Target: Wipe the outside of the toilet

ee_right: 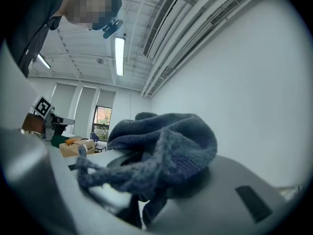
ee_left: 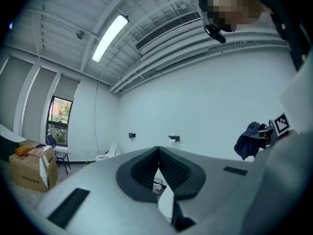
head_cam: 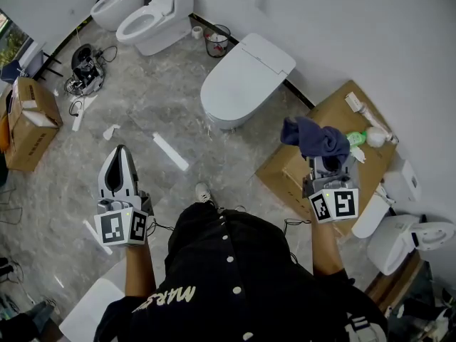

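The white toilet (head_cam: 242,77) stands with its lid down against the wall, ahead of me and between the two grippers. My right gripper (head_cam: 324,161) is held over a flat cardboard box (head_cam: 342,109), right of the toilet, and is shut on a dark blue knitted cloth (head_cam: 317,137). In the right gripper view the cloth (ee_right: 161,146) bunches over the jaws and hides their tips. My left gripper (head_cam: 121,149) hangs over the marble floor, left of the toilet and well short of it. Its jaws (ee_left: 158,151) meet at the tip with nothing between them.
Two more toilets (head_cam: 153,20) stand at the far left along the wall, with a small waste bin (head_cam: 216,43) beside them. A cardboard box (head_cam: 28,120) and a tangle of cables (head_cam: 85,70) lie left. A green bottle (head_cam: 356,137) rests on the flat box. Another toilet (head_cam: 410,237) sits at right.
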`<state>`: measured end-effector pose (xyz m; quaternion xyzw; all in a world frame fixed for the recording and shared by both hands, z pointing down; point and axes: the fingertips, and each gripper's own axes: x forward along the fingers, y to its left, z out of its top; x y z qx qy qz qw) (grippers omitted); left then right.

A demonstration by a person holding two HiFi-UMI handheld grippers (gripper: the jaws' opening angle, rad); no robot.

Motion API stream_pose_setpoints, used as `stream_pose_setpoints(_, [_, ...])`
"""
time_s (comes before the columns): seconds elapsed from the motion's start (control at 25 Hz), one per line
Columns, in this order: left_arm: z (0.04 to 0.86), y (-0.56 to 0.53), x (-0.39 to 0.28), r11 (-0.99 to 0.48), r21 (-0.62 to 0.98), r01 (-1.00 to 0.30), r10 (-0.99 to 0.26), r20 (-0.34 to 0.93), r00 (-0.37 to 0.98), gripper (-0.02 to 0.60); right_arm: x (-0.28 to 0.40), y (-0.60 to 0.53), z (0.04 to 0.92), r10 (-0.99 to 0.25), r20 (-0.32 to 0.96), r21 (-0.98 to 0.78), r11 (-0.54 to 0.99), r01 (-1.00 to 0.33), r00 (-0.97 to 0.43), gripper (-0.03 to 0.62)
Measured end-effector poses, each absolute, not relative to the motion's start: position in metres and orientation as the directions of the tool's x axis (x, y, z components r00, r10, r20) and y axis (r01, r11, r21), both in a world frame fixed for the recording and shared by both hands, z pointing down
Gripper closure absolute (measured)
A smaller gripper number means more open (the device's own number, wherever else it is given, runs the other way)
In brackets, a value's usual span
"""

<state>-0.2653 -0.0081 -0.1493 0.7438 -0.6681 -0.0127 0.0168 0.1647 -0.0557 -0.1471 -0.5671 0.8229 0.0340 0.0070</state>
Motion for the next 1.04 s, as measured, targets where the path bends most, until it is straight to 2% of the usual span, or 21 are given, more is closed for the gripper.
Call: stream_pose_setpoints(1.04, [-0.1535, -0.0112, -0.2614, -0.102, 0.05, -0.994, -0.995, -0.006, 0.102, 0.571, 0.1604, -0.0608, -0.1505, -0.924, -0.045, 0.06, 0.378, -0.924, -0.381, 0.493])
